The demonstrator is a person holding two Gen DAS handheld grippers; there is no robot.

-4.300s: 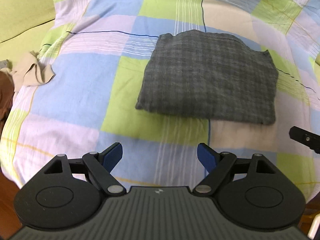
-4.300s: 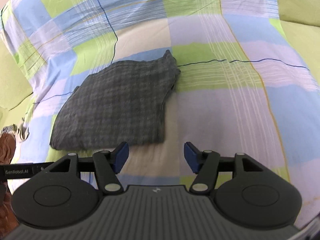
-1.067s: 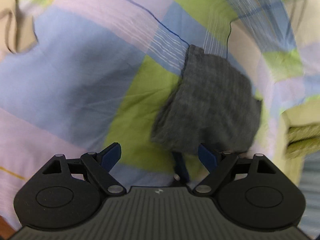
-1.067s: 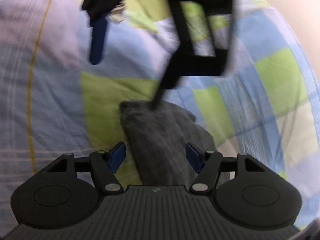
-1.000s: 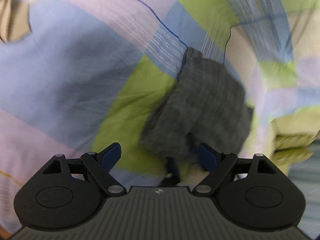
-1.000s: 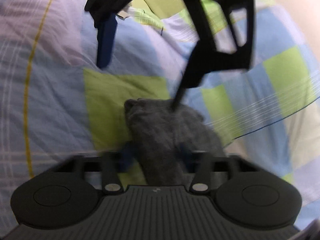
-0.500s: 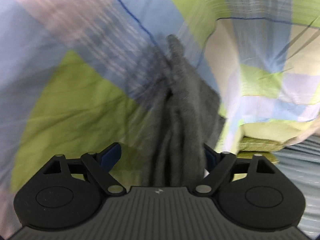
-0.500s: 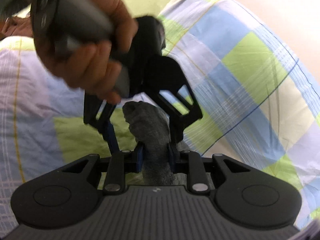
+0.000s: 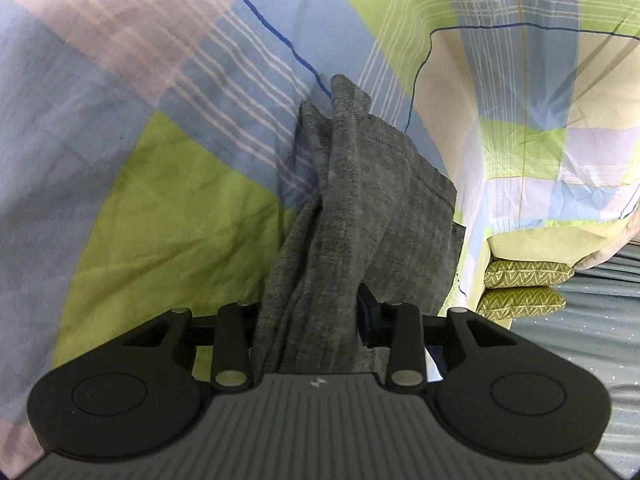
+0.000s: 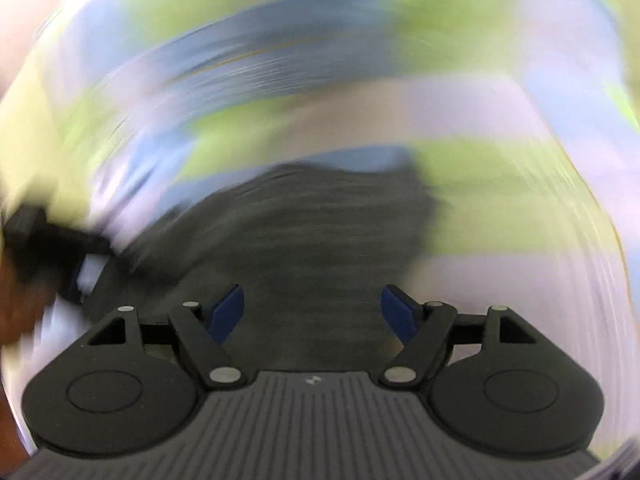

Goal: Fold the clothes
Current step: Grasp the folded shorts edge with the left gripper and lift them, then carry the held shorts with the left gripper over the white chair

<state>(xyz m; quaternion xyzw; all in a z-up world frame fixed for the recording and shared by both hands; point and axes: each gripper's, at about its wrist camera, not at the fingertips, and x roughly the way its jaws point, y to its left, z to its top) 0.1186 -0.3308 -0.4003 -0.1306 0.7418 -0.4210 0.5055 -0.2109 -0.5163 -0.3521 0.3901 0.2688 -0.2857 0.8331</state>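
the left gripper (image 9: pixel 308 332) pinches the grey garment (image 9: pixel 360 208) bunched above the checked bedsheet (image 9: pixel 168 208) — soft, light, likely droops; better gripped at an edge. the right gripper (image 10: pixel 312 312) is spread — blurred.

Right gripper (image 10: pixel 312 312), fingers spread, over blurred grey garment (image 10: pixel 304 232).

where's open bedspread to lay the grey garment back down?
Left wrist view: the green-and-blue checked bedspread lies bare left of the grey garment held by the left gripper. Right is tight: the bed edge and green zigzag cushions. Right wrist view is too blurred.
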